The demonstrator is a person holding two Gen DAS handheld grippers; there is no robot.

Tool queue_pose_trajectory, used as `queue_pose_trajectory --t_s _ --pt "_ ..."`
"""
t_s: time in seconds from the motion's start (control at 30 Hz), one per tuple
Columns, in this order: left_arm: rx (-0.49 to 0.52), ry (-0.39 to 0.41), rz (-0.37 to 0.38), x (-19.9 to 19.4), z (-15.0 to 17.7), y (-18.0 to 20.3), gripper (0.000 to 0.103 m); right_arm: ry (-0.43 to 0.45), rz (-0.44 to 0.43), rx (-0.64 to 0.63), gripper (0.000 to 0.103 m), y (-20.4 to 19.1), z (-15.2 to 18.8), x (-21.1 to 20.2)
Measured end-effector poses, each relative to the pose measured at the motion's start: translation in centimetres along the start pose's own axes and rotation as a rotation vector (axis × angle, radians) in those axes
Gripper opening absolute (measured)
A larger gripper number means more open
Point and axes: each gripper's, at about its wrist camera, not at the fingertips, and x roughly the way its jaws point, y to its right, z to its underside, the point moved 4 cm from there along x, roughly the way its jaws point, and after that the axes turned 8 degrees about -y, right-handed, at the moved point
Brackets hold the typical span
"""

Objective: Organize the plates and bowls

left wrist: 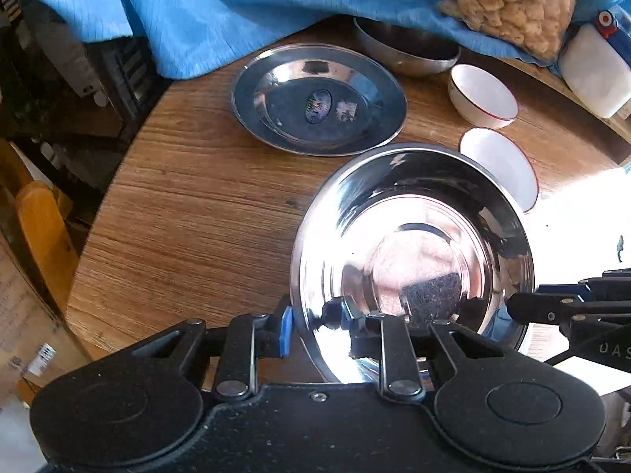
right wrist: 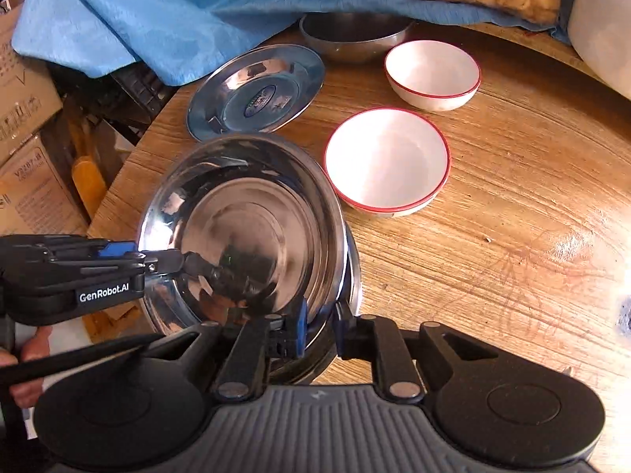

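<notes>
Steel round dish (right wrist: 252, 232) sat tilted on the wooden desk (right wrist: 512, 197); right gripper (right wrist: 319, 331) clamped its rim, left gripper (left wrist: 319, 327) straddled it loosely.

You have a round wooden table (right wrist: 512, 205) with a blue cloth (left wrist: 244, 8) draped over its far edge. On the cloth, at your far right, lies a clear bag of beige snack pieces (left wrist: 516, 0), and beside it stands a white plastic container (left wrist: 595, 71). Left of the table you see cardboard boxes (right wrist: 23, 126) and a yellow object (left wrist: 43, 228) on the floor side.
</notes>
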Motion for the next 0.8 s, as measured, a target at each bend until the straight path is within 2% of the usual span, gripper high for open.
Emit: queue_pose_trajectory --t_s 0.1,0.13,0.27,0.33,0.43,0.5,0.53,0.6,0.8 --pt "0.031 -0.009 -0.005 0.3 0.6 0.4 0.025 0.001 0.009 -0.007 0.022 0.6 0.3 0.5" --pt "0.024 -0.016 -0.008 0.3 0.7 0.2 0.028 -0.004 -0.006 0.002 0.022 0.7 0.3 0.7" --pt "-0.018 -0.013 -0.004 0.0 0.8 -0.6 0.026 -0.001 -0.026 0.007 0.024 0.4 0.6 0.9" --pt "-0.032 -0.004 -0.005 -0.1 0.7 -0.9 0.026 -0.004 -0.031 0.003 0.030 0.3 0.8 1.0" --pt "-0.043 0.017 0.005 -0.5 0.5 -1.2 0.031 0.013 -0.027 0.012 0.030 0.4 0.5 0.8" --pt "-0.051 0.031 0.010 -0.8 0.3 -1.3 0.046 0.029 -0.025 0.019 0.034 0.6 0.3 0.5" --pt "-0.054 0.040 0.009 -0.9 0.3 -1.4 0.051 0.034 -0.022 0.025 0.040 0.6 0.2 0.4" --pt "-0.062 0.061 0.005 -1.1 0.0 -1.6 0.069 0.041 -0.021 0.030 0.045 0.7 0.1 0.4" --pt "-0.109 0.090 -0.026 -1.2 -0.6 -2.9 0.093 0.083 0.000 0.056 0.069 1.0 -0.4 -0.3"
